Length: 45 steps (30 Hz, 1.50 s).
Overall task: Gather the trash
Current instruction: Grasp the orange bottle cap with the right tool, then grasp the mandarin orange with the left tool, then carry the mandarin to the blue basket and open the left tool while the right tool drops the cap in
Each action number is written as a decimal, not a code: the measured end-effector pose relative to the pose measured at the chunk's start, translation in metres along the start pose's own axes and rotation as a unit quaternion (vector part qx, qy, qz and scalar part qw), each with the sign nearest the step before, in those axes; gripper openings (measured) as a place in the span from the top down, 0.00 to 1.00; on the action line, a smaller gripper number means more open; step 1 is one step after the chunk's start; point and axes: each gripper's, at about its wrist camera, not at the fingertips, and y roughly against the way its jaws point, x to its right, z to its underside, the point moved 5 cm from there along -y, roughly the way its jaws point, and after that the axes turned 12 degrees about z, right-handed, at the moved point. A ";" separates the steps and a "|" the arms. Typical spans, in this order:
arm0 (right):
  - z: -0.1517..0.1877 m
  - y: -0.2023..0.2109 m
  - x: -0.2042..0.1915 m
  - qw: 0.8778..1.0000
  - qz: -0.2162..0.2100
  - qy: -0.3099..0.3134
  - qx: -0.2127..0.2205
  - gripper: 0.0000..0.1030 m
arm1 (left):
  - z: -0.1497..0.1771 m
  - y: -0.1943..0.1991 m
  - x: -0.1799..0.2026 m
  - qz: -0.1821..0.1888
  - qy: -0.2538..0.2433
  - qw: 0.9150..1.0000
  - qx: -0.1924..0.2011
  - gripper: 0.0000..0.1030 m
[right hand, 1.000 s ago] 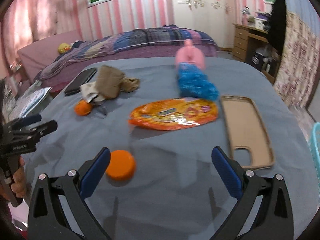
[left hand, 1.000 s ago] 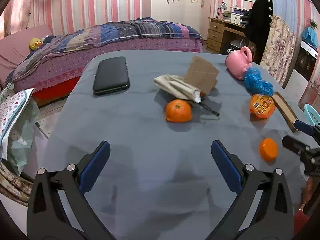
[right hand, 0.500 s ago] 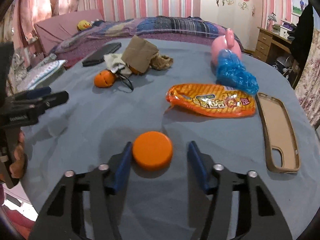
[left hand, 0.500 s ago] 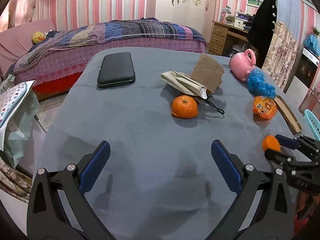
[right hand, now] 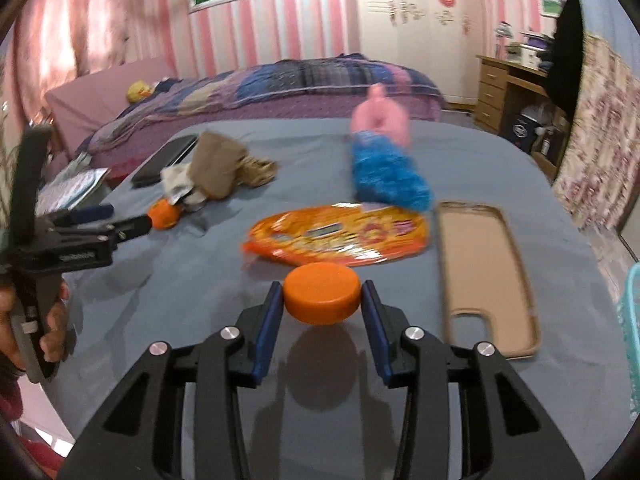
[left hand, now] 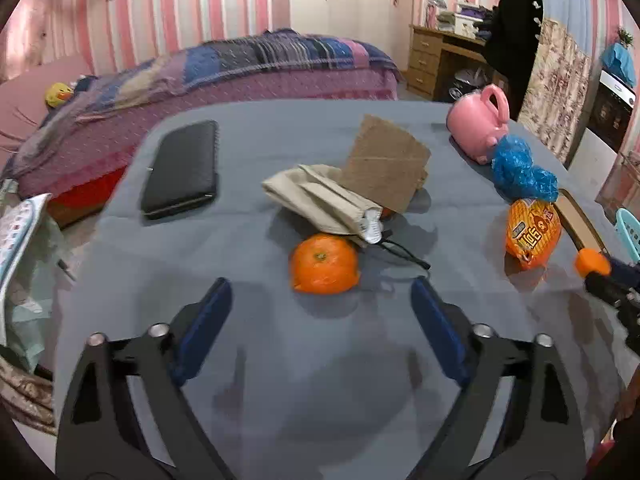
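My right gripper (right hand: 322,304) is shut on an orange bottle cap (right hand: 321,298) and holds it a little above the grey table; the cap also shows in the left wrist view (left hand: 592,262). My left gripper (left hand: 322,312) is open, just in front of an orange fruit (left hand: 325,264). An orange snack wrapper (right hand: 340,236) lies past the cap. A beige crumpled bag (left hand: 324,204), brown cardboard (left hand: 386,168) and blue plastic wrap (left hand: 520,172) lie farther back.
A black phone case (left hand: 182,170), a pink watering can (left hand: 478,124) and a tan phone case (right hand: 484,268) lie on the table (left hand: 320,380). A teal basket (right hand: 634,340) stands off the right edge. A bed stands behind the table.
My right gripper closed on the orange cap and lifted it off the table. My left gripper moved forward toward the orange fruit and stayed open.
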 end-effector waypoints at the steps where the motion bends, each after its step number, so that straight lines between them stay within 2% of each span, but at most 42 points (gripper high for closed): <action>1: -0.001 0.001 0.004 1.000 0.002 -0.004 0.002 0.61 | -0.001 -0.003 0.000 0.001 0.000 1.000 -0.003 0.28; 5: -0.007 0.001 0.017 1.000 0.010 -0.018 0.006 0.61 | -0.006 -0.020 0.001 -0.004 -0.009 1.000 -0.021 0.48; 6: -0.008 0.001 0.019 1.000 0.011 -0.020 0.006 0.61 | -0.006 -0.023 0.001 -0.005 -0.010 1.000 -0.028 0.59; 7: -0.009 0.001 0.021 1.000 0.013 -0.023 0.007 0.61 | -0.006 -0.025 0.001 -0.009 -0.011 0.999 -0.032 0.65; 10: -0.011 0.003 0.026 0.999 0.016 -0.028 0.013 0.61 | -0.004 -0.018 0.006 -0.013 -0.018 0.999 -0.028 0.69; 13: -0.013 0.007 0.032 0.999 0.021 -0.029 0.017 0.61 | 0.000 -0.007 0.013 -0.015 -0.021 0.999 -0.027 0.72; 16: -0.014 0.012 0.041 0.999 0.024 -0.037 0.021 0.61 | 0.002 0.013 0.028 0.004 -0.019 1.000 -0.015 0.73; 19: -0.015 0.016 0.051 0.998 0.029 -0.044 0.026 0.61 | -0.003 0.029 0.055 0.000 -0.056 0.998 0.004 0.73; 23: -0.018 0.023 0.069 0.997 0.043 -0.056 0.035 0.61 | -0.018 0.037 0.082 0.006 -0.080 0.996 0.026 0.73; 33: -0.019 0.046 0.130 0.990 0.112 -0.069 0.055 0.61 | -0.050 0.015 0.148 0.051 -0.088 0.994 0.034 0.73; 39: -0.014 0.063 0.179 0.983 0.157 -0.081 0.058 0.61 | -0.066 0.005 0.203 0.090 -0.113 0.988 0.052 0.73; 45: -0.008 0.081 0.238 0.970 0.207 -0.116 0.058 0.61 | -0.074 -0.010 0.264 0.130 -0.135 0.981 0.055 0.73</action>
